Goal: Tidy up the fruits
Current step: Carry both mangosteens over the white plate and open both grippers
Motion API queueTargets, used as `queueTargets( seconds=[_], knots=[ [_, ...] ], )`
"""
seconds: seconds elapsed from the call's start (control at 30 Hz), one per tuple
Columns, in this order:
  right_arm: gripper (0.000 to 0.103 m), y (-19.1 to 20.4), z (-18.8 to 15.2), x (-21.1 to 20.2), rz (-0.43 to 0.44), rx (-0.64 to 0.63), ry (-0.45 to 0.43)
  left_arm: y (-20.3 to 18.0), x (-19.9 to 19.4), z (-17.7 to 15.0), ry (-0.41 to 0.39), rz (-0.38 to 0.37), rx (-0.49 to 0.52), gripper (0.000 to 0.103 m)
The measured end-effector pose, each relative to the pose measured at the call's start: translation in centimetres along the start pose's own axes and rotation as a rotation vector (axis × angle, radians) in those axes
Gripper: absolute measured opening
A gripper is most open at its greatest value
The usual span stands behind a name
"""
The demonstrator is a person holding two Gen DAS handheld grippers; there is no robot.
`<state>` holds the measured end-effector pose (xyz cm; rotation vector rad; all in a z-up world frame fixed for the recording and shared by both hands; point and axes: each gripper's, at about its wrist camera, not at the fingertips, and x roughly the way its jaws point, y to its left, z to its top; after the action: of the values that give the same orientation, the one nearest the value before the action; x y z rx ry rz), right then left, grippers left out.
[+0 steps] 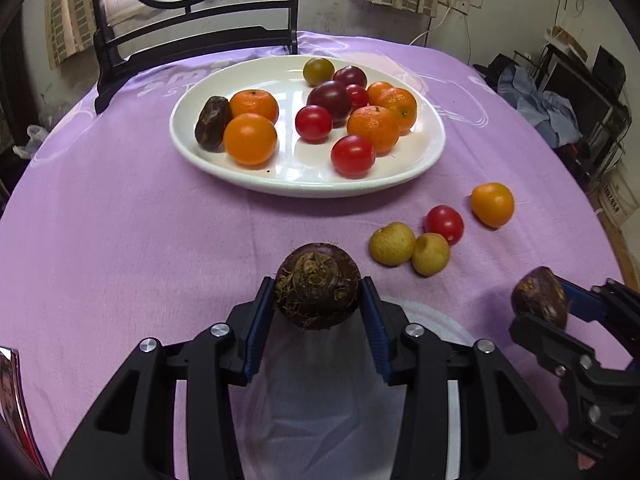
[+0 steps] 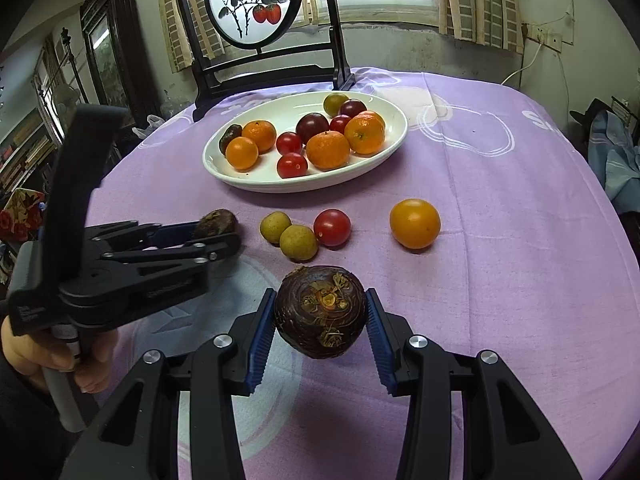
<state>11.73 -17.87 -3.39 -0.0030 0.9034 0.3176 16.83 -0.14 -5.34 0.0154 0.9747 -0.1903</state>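
In the left wrist view my left gripper (image 1: 318,288) is shut on a dark brown, hairy water chestnut (image 1: 318,280), held just above the purple cloth. My right gripper (image 2: 320,300) is shut on a second water chestnut (image 2: 320,316), close beside the left one. Each gripper shows in the other's view: the right gripper (image 1: 552,300) at the right edge, the left gripper (image 2: 218,236) at the left, held by a hand (image 2: 36,352). Ahead stands a white plate (image 1: 304,190) with several oranges, red and dark tomatoes and a brown fruit.
Loose on the cloth between grippers and plate lie two yellow-green fruits (image 2: 276,227) (image 2: 298,242), a red tomato (image 2: 332,227) and an orange fruit (image 2: 415,223). A dark wooden stand with a round painted panel (image 2: 254,2) rises behind the plate.
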Motion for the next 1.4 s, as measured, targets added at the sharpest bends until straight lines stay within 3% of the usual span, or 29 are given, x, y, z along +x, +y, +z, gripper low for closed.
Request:
queueTargets(
  seconds=[0.43, 0.67, 0.97, 1.37, 1.4],
  knots=[
    [0.045, 0.2, 1.1, -1.9, 0.051, 0.019, -0.086, -0.1, -7.1, 0.5, -0.138, -0.050, 0.042, 0.042],
    [0.044, 0.6, 6.8, -2.7, 0.021, -0.039, -0.160, 0.2, -8.6, 3.7, -0.209, -0.011, 0.066, 0.042],
    [0.045, 0.3, 13.2, 2.7, 0.024, -0.011, -0.141, 2.0, -2.9, 10.7, -0.163, 0.038, -0.031, 0.042],
    [0.046, 0.6, 14.5, 9.0, -0.042, -0.058, -0.093, 3.3, 4.2, 15.0, -0.091, 0.092, -0.104, 0.042],
    [0.048, 0.8, 14.6, 9.1, -0.037, -0.065, -0.094, 3.3, 4.4, 15.1, -0.091, 0.095, -0.106, 0.049]
  ],
)
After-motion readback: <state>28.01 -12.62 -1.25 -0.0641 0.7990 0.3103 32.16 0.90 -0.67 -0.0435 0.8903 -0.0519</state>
